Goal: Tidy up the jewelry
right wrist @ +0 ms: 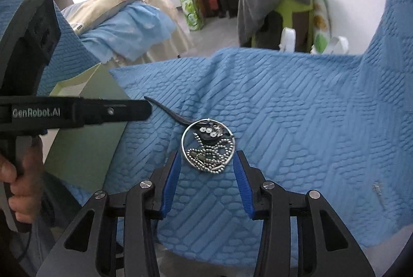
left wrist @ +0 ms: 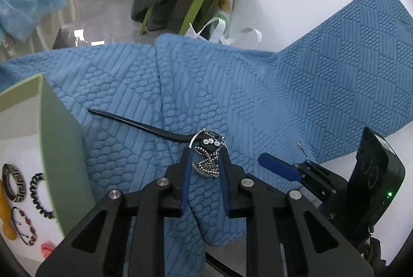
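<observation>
— How many pieces are lying ahead of the grippers?

— One silver hoop (right wrist: 208,142) with a ball chain (right wrist: 214,155) heaped inside, one black hair stick (left wrist: 139,126) crossing under it, all on the blue cloth (left wrist: 309,101).

— The grips?

— Left gripper (left wrist: 205,160) is straddling the heap, not clamping; right gripper (right wrist: 207,166) is gaping just short of it.

— Around?

— Left, a green box (left wrist: 62,148) is holding three bracelets (left wrist: 38,195).
</observation>
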{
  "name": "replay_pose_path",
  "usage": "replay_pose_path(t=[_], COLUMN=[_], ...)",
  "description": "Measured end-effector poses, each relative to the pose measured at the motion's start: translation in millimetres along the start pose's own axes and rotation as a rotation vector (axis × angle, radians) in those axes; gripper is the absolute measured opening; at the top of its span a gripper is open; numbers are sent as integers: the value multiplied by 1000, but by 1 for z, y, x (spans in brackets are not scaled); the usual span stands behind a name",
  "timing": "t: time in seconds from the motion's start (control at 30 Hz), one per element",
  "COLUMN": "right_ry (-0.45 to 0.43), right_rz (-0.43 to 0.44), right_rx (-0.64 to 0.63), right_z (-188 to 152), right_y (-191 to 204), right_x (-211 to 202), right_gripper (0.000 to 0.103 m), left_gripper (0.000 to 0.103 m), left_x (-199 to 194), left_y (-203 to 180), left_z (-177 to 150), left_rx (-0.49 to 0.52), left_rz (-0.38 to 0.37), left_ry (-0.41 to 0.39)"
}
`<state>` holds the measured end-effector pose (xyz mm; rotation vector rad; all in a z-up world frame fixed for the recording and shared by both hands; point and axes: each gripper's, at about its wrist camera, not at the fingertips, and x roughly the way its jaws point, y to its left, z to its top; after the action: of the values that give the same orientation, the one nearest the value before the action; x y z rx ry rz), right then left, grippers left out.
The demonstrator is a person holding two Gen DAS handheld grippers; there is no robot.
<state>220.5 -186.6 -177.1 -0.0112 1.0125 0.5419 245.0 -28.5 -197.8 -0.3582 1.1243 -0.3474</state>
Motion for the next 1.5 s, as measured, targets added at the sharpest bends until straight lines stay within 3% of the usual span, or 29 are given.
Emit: replay_pose_path(t=[0.27, 0.5, 0.63, 0.7, 0.83, 0.93, 1.03, 1.23, 1.5], right_ry=[70, 83, 75, 73, 95, 104, 98, 65, -8], right_rz=[-1, -33, -61, -61, -35, -14, -18, -20, -54], right_rx=[-50, -107, -167, -182, -192, -150, -135, -75, -26], right_z=[2, 2, -2, -3, -3, -2, -3, -1, 7], right_y=[-1, 3, 12, 15, 17, 12, 12, 0, -10], right_x=[38, 51, 54, 56, 58, 56, 52, 36, 10], right_gripper=[33, 33, 33, 31, 11, 10, 7, 7, 7], left_gripper=[21, 21, 21, 24, 28, 32, 32, 32, 26], left_x=[13, 20, 23, 25, 31, 34, 40, 45, 60], left_y=[7, 10, 13, 12, 15, 16, 15, 4, -4], left_z=[4, 5, 4, 4, 1, -1, -4, -3, -5], left_rx=[-54, -123, -151, -149, -179, -188, -175, -128, -34], left_rz=[-26, -60, -36, -22, -8, 13, 50, 39, 146], left_ry=[46, 77, 81, 77, 74, 60, 61, 27, 33])
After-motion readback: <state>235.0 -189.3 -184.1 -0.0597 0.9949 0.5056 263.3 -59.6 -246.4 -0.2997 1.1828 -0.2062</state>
